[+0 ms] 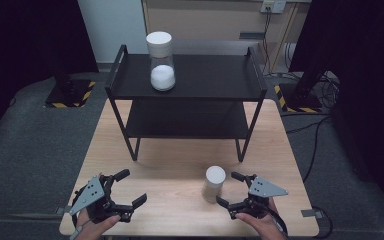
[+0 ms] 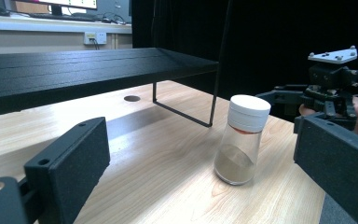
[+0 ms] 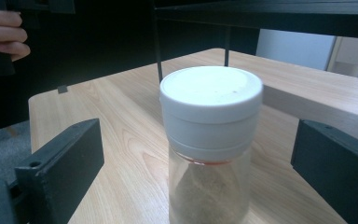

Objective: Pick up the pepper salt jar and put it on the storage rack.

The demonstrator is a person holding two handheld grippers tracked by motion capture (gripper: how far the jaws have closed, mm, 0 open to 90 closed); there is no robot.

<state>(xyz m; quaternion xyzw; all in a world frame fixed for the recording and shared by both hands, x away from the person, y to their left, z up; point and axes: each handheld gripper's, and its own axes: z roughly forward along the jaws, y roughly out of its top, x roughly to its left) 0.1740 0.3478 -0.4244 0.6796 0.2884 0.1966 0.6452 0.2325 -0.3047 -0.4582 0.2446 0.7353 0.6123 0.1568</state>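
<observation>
Both grippers rest near the table's [image 1: 130, 170] front edge; right gripper [image 1: 233, 189] gapes wide, the brown-powder shaker [image 1: 214, 183] upright between its jaws, untouched; left gripper [image 1: 128, 189] open, empty, well apart.

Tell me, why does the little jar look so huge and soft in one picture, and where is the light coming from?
In the right gripper view the brown-powder jar sits close between the open right claw, so it looms large and slightly soft. In the high view the table is lit while the surroundings stay dark. In the left gripper view the shelf shades the wood beneath.

One jar [image 1: 161, 61] on the shelf [image 1: 205, 75], another jar [image 1: 214, 183] before it.
</observation>
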